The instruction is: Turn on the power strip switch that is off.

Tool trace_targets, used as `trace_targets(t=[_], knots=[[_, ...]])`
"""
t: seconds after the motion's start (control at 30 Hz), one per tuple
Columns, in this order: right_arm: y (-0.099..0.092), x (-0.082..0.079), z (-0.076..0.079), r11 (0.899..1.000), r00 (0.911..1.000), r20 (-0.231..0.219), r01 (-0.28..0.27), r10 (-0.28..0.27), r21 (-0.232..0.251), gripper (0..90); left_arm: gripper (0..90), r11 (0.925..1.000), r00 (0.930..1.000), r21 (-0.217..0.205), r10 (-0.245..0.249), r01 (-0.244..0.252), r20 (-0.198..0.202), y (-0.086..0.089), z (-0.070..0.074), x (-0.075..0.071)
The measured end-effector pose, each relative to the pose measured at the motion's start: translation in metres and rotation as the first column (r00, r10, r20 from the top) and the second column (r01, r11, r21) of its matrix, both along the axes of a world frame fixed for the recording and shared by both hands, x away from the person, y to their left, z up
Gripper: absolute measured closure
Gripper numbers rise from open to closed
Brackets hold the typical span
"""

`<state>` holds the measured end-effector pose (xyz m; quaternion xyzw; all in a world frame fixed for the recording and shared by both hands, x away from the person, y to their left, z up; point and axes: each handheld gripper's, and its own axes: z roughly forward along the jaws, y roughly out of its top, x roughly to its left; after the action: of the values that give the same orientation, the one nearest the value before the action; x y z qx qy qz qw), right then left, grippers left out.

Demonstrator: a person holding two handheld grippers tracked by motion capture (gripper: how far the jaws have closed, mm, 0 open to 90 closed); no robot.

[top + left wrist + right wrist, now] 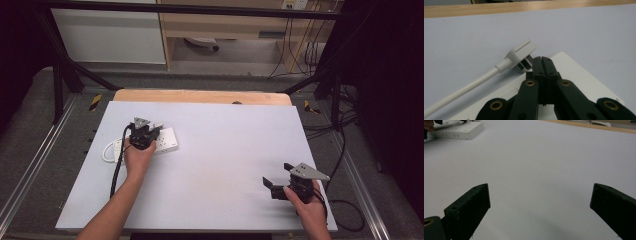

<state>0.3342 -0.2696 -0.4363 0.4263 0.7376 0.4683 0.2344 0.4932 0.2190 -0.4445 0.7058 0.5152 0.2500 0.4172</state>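
Matt white tabletop [215, 150], glossy plastic power strip [167, 140]

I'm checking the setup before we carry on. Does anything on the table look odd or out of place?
One thing: the white plug lies loose beside the power strip, prongs bare and not seated in any socket. The left tool is shut above the strip; the right tool hangs open over bare table. No spill or damage shows.

I see the power strip [167, 140] on the table [225, 150], left of centre and toward the far side. My left hand-held gripper [145, 131] sits over the strip's left part; the plug [521, 53] lies on the table just beside the strip, its cord [461, 93] trailing left. My right hand-held gripper [274, 184] is near the front right corner, well apart from the strip.
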Motion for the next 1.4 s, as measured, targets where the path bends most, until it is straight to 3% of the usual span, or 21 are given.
trace_targets(t=[0.7,1.07,1.23,1.4], knots=[[0.0000,-0.0001,-0.0003,1.000,1.0000,-0.001,-0.003,0.003,-0.005,3.3,90.0,1.0000,1.0000,0.003,-0.008,0.008,0.000,0.0007,-0.0004,0.0001],[-0.0006,-0.0005,-0.0001,1.000,1.0000,0.000,-0.002,0.002,-0.002,3.2,90.0,0.9993,0.9999,0.035,0.014,-0.014,0.000,0.0028,-0.0006,-0.0016],[-0.0011,-0.0003,-0.0001,1.000,1.0000,0.000,-0.001,0.001,0.000,3.2,90.0,0.9991,0.9993,0.022,-0.036,0.036,-0.002,0.0042,-0.0008,-0.0030],[0.0000,-0.0001,-0.0001,1.000,1.0000,0.001,-0.001,0.001,-0.002,3.2,90.0,0.9992,0.9992,0.000,-0.040,0.040,-0.003,0.0030,0.0000,-0.0026]])
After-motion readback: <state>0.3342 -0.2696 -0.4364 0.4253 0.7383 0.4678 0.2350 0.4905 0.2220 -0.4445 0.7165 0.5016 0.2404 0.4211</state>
